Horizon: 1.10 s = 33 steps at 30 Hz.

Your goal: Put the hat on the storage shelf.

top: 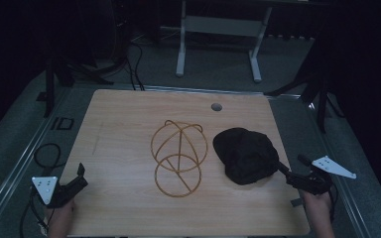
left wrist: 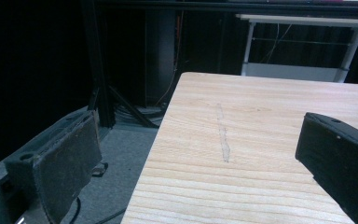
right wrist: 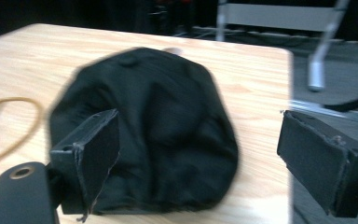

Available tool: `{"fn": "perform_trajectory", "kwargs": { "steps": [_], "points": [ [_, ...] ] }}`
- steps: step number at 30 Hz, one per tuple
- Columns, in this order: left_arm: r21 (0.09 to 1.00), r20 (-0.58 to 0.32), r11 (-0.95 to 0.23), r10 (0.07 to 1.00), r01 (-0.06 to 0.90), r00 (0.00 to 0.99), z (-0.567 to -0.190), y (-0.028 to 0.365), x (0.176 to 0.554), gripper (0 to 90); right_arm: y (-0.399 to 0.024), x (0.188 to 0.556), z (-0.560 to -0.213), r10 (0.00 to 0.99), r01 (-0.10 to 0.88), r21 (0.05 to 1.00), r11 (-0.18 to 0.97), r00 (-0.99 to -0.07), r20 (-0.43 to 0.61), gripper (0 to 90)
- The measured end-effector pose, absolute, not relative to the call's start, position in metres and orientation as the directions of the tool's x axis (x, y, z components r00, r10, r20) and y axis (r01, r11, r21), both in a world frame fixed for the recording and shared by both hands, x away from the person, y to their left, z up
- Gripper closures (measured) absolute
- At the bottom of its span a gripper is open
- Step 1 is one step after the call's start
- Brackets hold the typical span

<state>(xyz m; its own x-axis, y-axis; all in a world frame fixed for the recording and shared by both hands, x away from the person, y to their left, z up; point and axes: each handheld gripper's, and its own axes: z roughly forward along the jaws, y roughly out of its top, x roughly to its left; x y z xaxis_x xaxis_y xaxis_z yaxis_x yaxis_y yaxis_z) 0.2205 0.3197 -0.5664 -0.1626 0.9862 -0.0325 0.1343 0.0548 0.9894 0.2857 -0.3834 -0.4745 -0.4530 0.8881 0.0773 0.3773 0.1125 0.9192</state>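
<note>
A black cap (top: 245,153) lies crown-up on the right part of the wooden table (top: 124,129). A gold wire hat stand (top: 178,153), made of bent loops, rests at the table's middle. My right gripper (top: 290,166) sits at the table's right edge, just beside the cap, jaws open. In the right gripper view the cap (right wrist: 158,126) lies ahead of my right gripper (right wrist: 198,154), its near edge between the spread jaws without pressing on either pad. My left gripper (top: 82,176) hovers at the front left corner, open, over bare wood (left wrist: 242,154).
A round cable hole (top: 217,106) sits near the table's far edge. Cables (top: 47,153) lie on the grey floor at the left. A white-legged desk frame (top: 218,44) stands beyond the table, with dark stands on both sides.
</note>
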Motion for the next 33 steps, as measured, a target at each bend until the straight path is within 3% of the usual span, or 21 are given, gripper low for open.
{"fn": "perform_trajectory", "kwargs": {
  "steps": [6,16,22,31,32,33],
  "points": [
    [0.989,-0.033,0.054,0.987,0.136,-0.157,-0.566,0.320,0.220,0.5,-0.373,0.298,-0.468,0.819,0.403,0.897,0.178,-0.566,0.092,12.9],
    [0.989,-0.027,0.049,0.988,0.139,-0.152,-0.566,0.319,0.221,0.5,-0.352,0.314,-0.470,0.792,0.422,0.845,0.329,-0.610,-0.004,13.6],
    [0.989,-0.025,0.047,0.988,0.143,-0.149,-0.566,0.319,0.221,0.5,-0.338,0.321,-0.474,0.817,0.467,0.803,0.369,-0.575,-0.041,34.3],
    [0.988,-0.021,0.042,0.989,0.146,-0.146,-0.566,0.319,0.221,0.5,-0.324,0.334,-0.486,0.818,0.517,0.731,0.445,-0.567,-0.096,52.2],
    [0.988,-0.020,0.042,0.989,0.147,-0.146,-0.566,0.319,0.221,0.5,-0.322,0.334,-0.489,0.817,0.520,0.721,0.458,-0.566,-0.110,63.7],
    [0.988,-0.019,0.041,0.989,0.147,-0.146,-0.566,0.319,0.221,0.5,-0.321,0.334,-0.491,0.815,0.515,0.720,0.465,-0.567,-0.121,65.3]
  ]
}}
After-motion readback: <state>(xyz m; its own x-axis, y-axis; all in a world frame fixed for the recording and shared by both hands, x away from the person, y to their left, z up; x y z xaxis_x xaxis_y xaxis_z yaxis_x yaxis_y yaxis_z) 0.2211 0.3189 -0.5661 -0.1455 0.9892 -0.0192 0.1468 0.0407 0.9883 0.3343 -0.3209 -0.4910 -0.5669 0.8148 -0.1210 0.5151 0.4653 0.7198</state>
